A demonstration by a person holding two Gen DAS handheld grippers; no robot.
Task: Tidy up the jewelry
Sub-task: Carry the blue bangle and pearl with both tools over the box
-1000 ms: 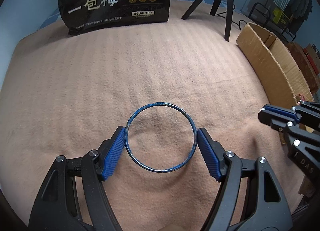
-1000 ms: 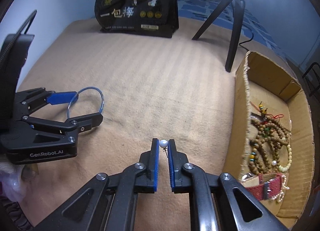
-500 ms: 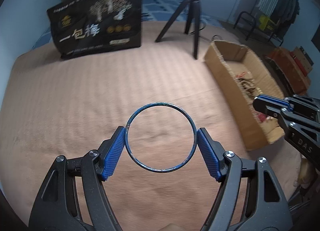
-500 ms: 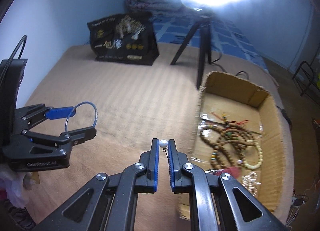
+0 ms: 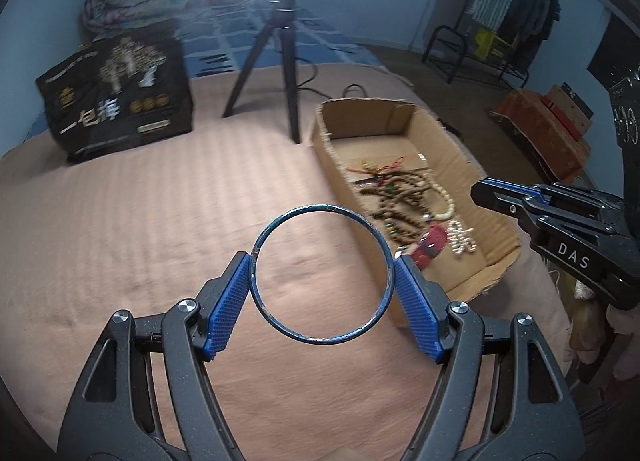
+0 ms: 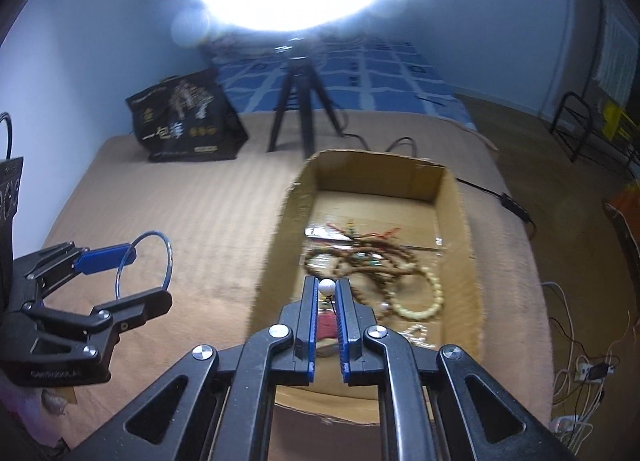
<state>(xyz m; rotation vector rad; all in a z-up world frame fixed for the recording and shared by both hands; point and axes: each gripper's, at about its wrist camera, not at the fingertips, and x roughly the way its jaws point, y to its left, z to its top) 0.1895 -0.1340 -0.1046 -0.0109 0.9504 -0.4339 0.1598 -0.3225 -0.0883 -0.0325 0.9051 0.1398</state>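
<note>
A blue bangle (image 5: 321,274) is clamped between the left gripper (image 5: 321,281) fingers at frame centre; a white pearl earring (image 6: 326,286) is pinched by the right gripper (image 6: 326,293) fingers above the cardboard box (image 6: 460,221).

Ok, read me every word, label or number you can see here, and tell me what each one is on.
"DAS": white letters on the right gripper body, left wrist view.
"一包梅": large characters on the black bag.
Bag's small print and gold badges: too small to read.
Lettering on the left gripper body, right wrist view: too blurred to read.
Nothing legible on the box.
</note>
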